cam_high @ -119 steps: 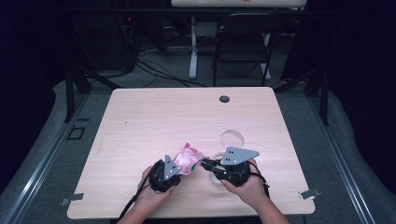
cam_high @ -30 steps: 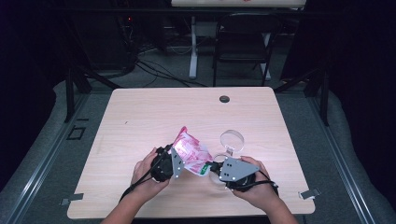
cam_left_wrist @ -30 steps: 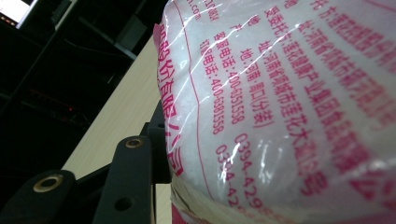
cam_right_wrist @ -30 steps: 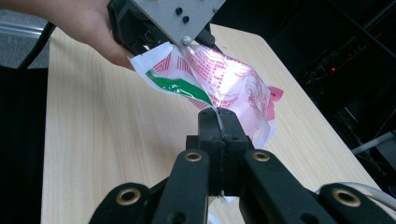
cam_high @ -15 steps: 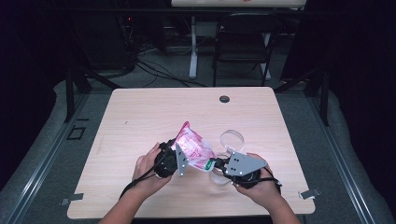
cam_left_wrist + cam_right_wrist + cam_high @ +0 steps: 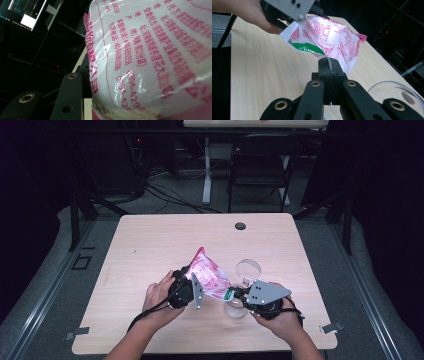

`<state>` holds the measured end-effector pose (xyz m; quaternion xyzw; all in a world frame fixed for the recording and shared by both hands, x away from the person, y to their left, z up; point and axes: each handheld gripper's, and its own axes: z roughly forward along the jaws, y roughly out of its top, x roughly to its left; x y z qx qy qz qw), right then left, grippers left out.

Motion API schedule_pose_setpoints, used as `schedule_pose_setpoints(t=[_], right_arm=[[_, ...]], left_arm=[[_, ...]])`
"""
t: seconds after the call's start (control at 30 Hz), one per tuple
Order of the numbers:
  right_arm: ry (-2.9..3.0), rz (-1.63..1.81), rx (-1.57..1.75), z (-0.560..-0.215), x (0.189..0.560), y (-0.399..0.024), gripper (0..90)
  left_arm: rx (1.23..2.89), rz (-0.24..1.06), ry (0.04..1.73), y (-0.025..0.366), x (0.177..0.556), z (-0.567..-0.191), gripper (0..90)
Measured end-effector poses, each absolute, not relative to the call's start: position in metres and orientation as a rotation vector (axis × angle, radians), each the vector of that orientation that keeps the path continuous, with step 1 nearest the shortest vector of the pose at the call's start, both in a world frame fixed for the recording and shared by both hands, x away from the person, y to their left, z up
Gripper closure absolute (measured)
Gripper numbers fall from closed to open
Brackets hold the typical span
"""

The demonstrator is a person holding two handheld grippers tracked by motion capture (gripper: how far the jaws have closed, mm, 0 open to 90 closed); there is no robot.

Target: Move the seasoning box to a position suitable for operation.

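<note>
pink Chinese print, "400-6381558" on white bag (image 6: 155, 62)

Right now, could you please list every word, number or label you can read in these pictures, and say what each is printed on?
"400-6051558", pink, on the clear film of the bag, in the left gripper view.
"0394-429", the rest cut off, lower on the same bag.
Pink Chinese characters in rows on the bag: visible, but I cannot read them reliably.
Pink print on the bag in the right gripper view: too small to read.
</note>
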<state>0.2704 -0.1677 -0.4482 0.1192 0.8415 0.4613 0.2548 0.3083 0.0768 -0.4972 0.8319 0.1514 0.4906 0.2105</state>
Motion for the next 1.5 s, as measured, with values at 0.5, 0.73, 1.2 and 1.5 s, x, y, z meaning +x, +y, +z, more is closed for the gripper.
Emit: schedule_pose_setpoints(t=[0.5, 0.73, 1.2, 1.5], right_arm=[[2.286, 1.261, 0.345, -0.447, 0.272, -0.176, 90.0], [2.294, 1.257, 0.354, -0.448, 0.273, -0.177, 90.0], [2.297, 1.274, 0.372, -0.448, 0.273, -0.182, 90.0], [2.306, 1.267, 0.389, -0.451, 0.274, -0.185, 90.0]], left_arm=[[2.317, 1.413, 0.373, 0.071, 0.306, -0.491, 59.3], [2.326, 1.444, 0.36, 0.069, 0.306, -0.489, 59.4], [2.332, 1.475, 0.32, 0.064, 0.306, -0.484, 59.7], [2.341, 1.485, 0.306, 0.061, 0.306, -0.486, 59.8]])
